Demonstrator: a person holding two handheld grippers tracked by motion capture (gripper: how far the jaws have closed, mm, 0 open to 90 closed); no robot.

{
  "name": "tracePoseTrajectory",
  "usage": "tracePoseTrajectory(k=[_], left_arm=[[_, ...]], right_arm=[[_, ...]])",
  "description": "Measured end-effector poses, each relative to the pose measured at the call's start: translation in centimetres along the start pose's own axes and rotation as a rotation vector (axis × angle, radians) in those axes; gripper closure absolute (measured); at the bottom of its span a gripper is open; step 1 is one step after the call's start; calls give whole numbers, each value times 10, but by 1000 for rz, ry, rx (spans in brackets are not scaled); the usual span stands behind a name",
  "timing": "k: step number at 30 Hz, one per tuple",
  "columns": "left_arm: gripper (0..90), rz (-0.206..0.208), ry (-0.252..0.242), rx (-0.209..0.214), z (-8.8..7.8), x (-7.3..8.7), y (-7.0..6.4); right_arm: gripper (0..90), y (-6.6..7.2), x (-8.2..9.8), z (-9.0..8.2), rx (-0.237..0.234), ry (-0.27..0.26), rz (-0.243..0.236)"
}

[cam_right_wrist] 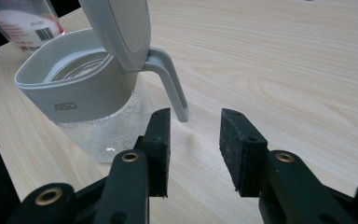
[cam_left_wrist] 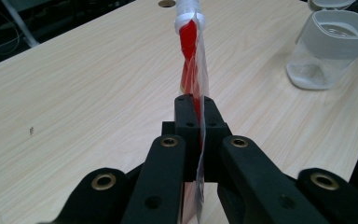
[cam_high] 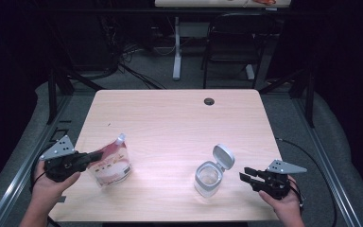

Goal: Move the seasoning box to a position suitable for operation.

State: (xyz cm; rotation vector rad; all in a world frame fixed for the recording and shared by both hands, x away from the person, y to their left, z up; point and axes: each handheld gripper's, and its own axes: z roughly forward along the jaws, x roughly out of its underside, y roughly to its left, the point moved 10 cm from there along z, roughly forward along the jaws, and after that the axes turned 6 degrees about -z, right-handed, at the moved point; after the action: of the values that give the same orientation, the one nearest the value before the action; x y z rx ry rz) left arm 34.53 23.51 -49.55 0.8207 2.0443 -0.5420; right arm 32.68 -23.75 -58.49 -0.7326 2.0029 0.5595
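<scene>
- High view: pouch point(cam_high: 112, 163) sits at the table's point(cam_high: 170, 118) near-left, about 8 o'clock from table centre. Long axis runs from its bottom up to the spout point(cam_high: 120, 138), which points to roughly 12–1 o'clock, slightly tilted.
- Left gripper point(cam_high: 92, 157) is clamped shut on the pouch's left edge; it comes in from 9 o'clock. In the left gripper view the film point(cam_left_wrist: 198, 116) is pinched edge-on between the pads, spout point(cam_left_wrist: 189, 14) at 12.
- Jar point(cam_high: 209, 178) lies at 3 o'clock from the pouch, well apart, upright, with its lid point(cam_high: 223, 156) flipped open and leaning toward 1 o'clock.
- Right gripper point(cam_high: 246, 176) is just beside the jar, at its 3 o'clock, jaws spread and holding nothing. Right gripper view: lid hinge tab point(cam_right_wrist: 170, 79) sits just ahead of the gap.
- My read: the pour needs the spout swung toward 3 o'clock over the jar mouth; right gripper is nearer for steadying the jar.
</scene>
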Motion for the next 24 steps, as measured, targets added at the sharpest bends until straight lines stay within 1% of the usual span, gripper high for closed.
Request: tracePoseTrajectory(k=[6, 12, 16, 24], left_arm=[[898, 13, 6, 12, 3, -5, -5], [898, 35, -7, 39, 11, -14, -18], [898, 51, -12, 64, 20, -22, -27], [898, 77, -14, 107, 42, -33, -45]], right_arm=[[640, 0, 0, 0, -1, -5, 4], [640, 0, 0, 0, 2, -1, -8], [641, 1, -2, 0, 2, -15, -5], [642, 0, -1, -3, 6, -14, -7]])
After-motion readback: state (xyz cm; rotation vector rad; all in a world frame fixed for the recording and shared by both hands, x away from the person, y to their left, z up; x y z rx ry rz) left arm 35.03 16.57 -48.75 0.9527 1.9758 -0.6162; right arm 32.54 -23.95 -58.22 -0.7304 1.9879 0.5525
